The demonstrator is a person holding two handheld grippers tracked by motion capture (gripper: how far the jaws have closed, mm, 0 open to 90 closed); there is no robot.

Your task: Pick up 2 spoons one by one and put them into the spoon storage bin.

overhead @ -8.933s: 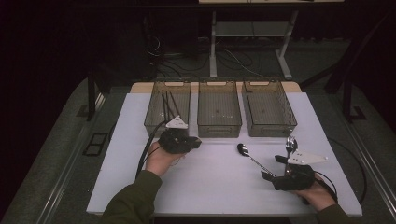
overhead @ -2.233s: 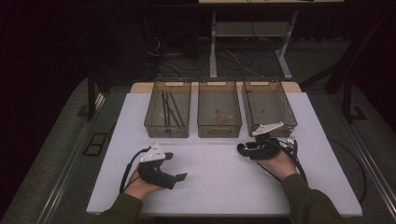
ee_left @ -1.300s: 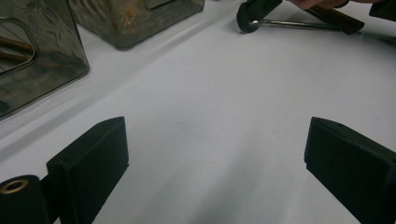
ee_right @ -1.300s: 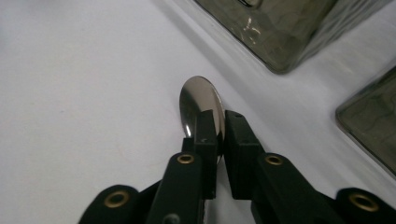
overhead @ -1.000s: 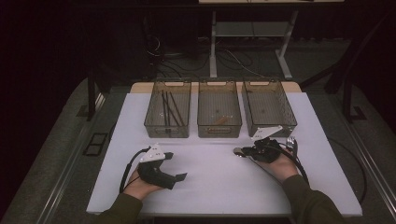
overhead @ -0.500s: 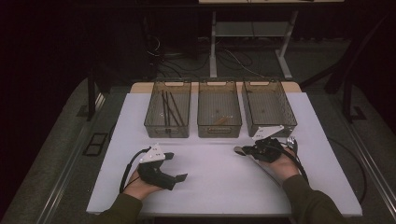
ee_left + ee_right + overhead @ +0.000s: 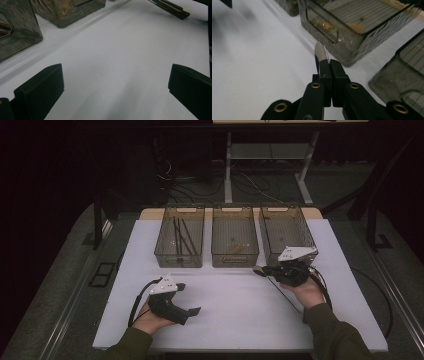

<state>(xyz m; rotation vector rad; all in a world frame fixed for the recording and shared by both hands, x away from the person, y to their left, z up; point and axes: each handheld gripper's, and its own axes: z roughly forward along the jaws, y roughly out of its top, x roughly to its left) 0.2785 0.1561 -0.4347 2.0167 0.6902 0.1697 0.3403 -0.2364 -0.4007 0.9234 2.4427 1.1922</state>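
My right gripper (image 7: 265, 270) (image 7: 329, 65) is shut on a metal spoon (image 7: 321, 52) and holds it a little above the white table, just in front of the right bin (image 7: 286, 232). The spoon's bowl (image 7: 258, 269) sticks out past the jaws toward the middle bin (image 7: 235, 237), and its thin handle trails back under the hand. My left gripper (image 7: 189, 298) (image 7: 116, 75) rests low at the front left. Its jaws have just been opening, stand wide apart, and have only bare tabletop between them.
Three clear bins stand in a row at the back of the white table (image 7: 235, 320). The left bin (image 7: 179, 240) holds dark chopsticks, and the middle one holds a small brown item. A slim dark handle end (image 7: 172, 7) lies far ahead of the left jaws.
The right gripper has risen slightly with the spoon held in it. The left hand has stayed where it was.
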